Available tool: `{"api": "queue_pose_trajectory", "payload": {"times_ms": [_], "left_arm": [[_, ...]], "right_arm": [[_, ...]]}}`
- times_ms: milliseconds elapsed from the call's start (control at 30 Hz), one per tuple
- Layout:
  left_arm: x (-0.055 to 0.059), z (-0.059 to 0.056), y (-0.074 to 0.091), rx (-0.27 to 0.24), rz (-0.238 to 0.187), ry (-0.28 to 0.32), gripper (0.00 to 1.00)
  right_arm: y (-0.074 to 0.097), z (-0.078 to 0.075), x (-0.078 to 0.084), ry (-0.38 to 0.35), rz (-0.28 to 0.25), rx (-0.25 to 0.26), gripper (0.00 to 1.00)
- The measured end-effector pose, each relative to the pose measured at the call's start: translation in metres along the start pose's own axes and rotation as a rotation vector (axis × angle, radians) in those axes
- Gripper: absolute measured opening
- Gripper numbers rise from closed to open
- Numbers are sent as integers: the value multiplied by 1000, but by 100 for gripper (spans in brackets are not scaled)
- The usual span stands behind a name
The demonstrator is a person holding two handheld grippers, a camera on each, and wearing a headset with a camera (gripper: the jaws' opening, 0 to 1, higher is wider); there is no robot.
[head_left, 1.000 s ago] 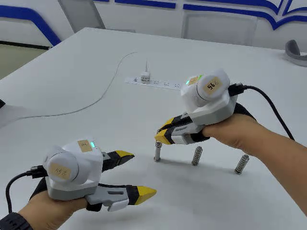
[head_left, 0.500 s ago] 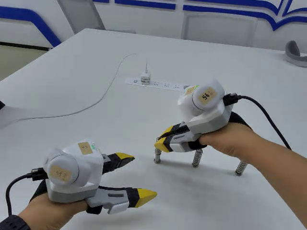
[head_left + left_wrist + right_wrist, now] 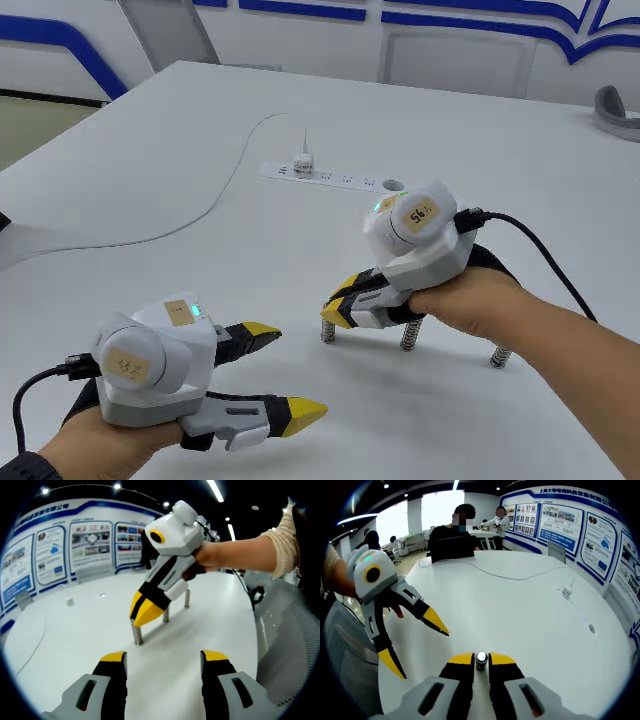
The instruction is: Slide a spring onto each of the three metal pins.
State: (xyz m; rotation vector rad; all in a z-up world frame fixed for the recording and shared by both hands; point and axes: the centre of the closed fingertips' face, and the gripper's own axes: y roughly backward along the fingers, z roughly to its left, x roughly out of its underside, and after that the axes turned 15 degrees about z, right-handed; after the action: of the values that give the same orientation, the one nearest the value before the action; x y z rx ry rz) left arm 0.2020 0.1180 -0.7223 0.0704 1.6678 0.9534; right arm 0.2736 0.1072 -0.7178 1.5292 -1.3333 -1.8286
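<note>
Three metal pins stand in a row on the white table [image 3: 200, 150]. The middle pin [image 3: 410, 335] and the right pin [image 3: 498, 356] each carry a spring. My right gripper [image 3: 335, 305] is shut on a spring at the top of the left pin [image 3: 327, 332]. In the right gripper view the pin's round tip [image 3: 481, 660] shows between the closed yellow fingertips. My left gripper [image 3: 285, 368] hovers open and empty at the near left, apart from the pins. The left gripper view shows its own jaws [image 3: 164, 656] wide apart, and the right gripper [image 3: 145, 612] above the coiled left pin [image 3: 136, 632].
A white power strip [image 3: 325, 173] with a plug [image 3: 303, 158] and a thin cable [image 3: 200, 210] lies at the far middle of the table. A round hole [image 3: 392, 185] sits beside it. A grey object [image 3: 617, 110] rests at the far right. People [image 3: 455, 535] sit beyond the table's end.
My right gripper has come down along the left pin and a little toward me, staying shut. The left gripper has hardly moved.
</note>
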Motion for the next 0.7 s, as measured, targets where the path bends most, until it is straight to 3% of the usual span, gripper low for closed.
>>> {"api": "queue_pose_trajectory", "payload": {"times_ms": [700], "left_arm": [[-1, 1, 0, -3, -3, 4, 60]], "right_arm": [[-3, 0, 2, -7, 6, -4, 12]]}}
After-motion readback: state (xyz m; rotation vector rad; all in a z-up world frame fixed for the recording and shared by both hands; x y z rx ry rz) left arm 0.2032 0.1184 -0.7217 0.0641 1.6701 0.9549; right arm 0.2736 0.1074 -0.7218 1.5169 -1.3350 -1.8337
